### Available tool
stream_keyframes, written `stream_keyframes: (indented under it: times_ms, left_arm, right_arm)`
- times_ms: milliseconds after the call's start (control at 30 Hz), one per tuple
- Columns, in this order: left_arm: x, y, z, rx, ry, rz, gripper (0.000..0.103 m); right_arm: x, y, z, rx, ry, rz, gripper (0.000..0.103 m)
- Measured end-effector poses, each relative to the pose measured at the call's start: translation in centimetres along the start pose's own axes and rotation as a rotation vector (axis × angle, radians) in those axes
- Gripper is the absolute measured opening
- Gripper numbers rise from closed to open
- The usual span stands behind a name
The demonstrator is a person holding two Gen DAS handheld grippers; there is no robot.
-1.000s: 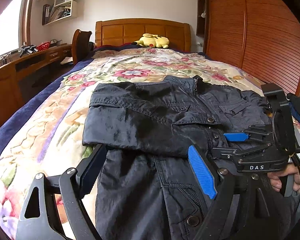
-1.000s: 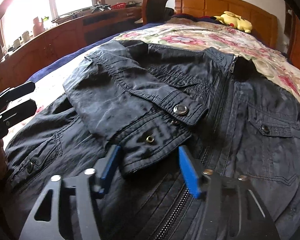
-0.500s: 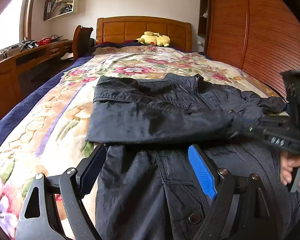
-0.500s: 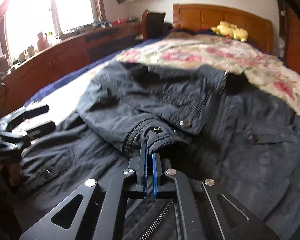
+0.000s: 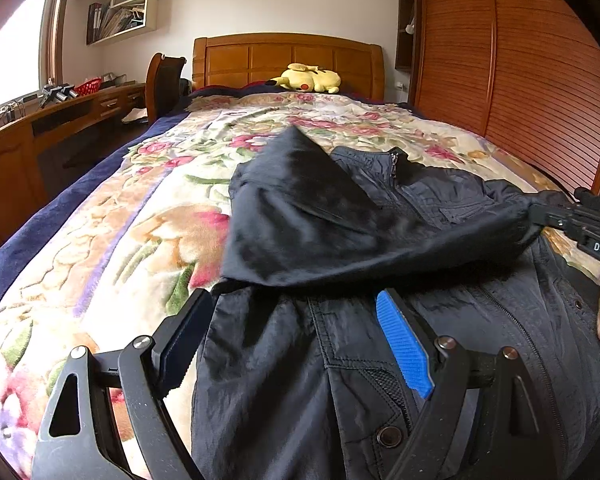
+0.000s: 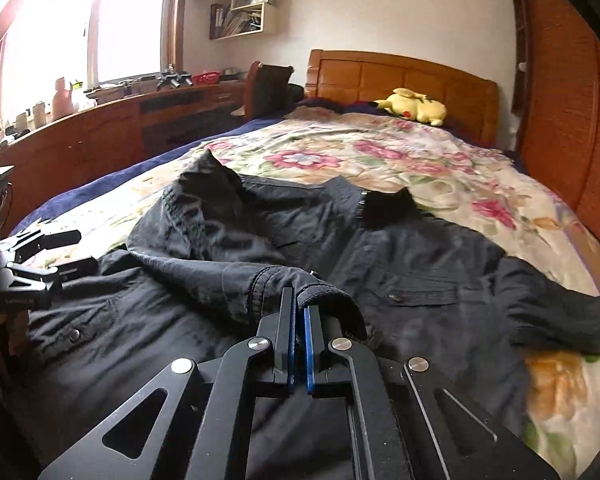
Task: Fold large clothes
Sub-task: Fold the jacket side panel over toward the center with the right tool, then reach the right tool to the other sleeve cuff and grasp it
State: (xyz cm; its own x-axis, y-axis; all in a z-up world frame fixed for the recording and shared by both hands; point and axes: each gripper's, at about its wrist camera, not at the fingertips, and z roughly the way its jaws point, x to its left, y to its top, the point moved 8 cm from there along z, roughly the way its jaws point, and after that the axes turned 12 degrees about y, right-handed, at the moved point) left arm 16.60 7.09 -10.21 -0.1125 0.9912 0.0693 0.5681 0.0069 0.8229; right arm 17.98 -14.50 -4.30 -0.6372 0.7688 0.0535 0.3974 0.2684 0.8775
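Note:
A large dark navy jacket (image 5: 440, 320) lies front up on the flowered bedspread (image 5: 112, 240), also seen in the right wrist view (image 6: 400, 264). My right gripper (image 6: 299, 300) is shut on the cuff of the jacket's left sleeve (image 6: 312, 284) and holds it lifted across the chest; it shows at the right edge of the left wrist view (image 5: 540, 212). My left gripper (image 5: 292, 328) is open, its jaws straddling the jacket's lower left edge. It shows at the left of the right wrist view (image 6: 70, 250).
A yellow plush toy (image 5: 308, 79) lies by the wooden headboard (image 5: 288, 56). A wooden desk (image 6: 112, 128) with small items runs along the left side of the bed. A slatted wooden wardrobe (image 5: 520, 60) stands on the right.
My right gripper closed on the sleeve cuff and pulled it up and to the right, stretching the sleeve across the jacket and lifting the shoulder. My left gripper stayed open in place.

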Motion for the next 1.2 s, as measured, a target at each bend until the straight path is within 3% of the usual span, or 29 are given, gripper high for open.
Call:
stream_keyframes:
  times_ms: [700, 833, 1033, 1067, 1133, 1200]
  left_arm:
    - [0.2, 0.3, -0.3, -0.003, -0.040, -0.020, 0.085]
    - [0.1, 0.3, -0.5, -0.008, -0.050, -0.020, 0.085]
    - [0.3, 0.3, -0.6, -0.010, -0.057, -0.024, 0.085]
    - [0.3, 0.3, -0.6, -0.011, -0.057, -0.023, 0.085]
    - [0.3, 0.4, -0.6, -0.015, -0.057, -0.024, 0.085]
    - [0.1, 0.5, -0.7, -0.022, -0.058, -0.024, 0.085]
  right_arm:
    - [-5.2, -1.6, -5.3, 0.200, -0.394, -0.109, 0.003]
    - [-5.2, -2.2, -4.9, 0.246, -0.393, -0.093, 0.003]
    - [-3.4, -3.5, -5.5, 0.251, -0.275, 0.013, 0.004]
    - [-3.0, -3.7, -5.7, 0.246, -0.258, 0.030, 0.009]
    - [-2.8, -3.9, -6.1, 0.230, -0.231, 0.070, 0.037]
    - [-3.2, -4.1, -6.6, 0.219, -0.192, 0.101, 0.046]
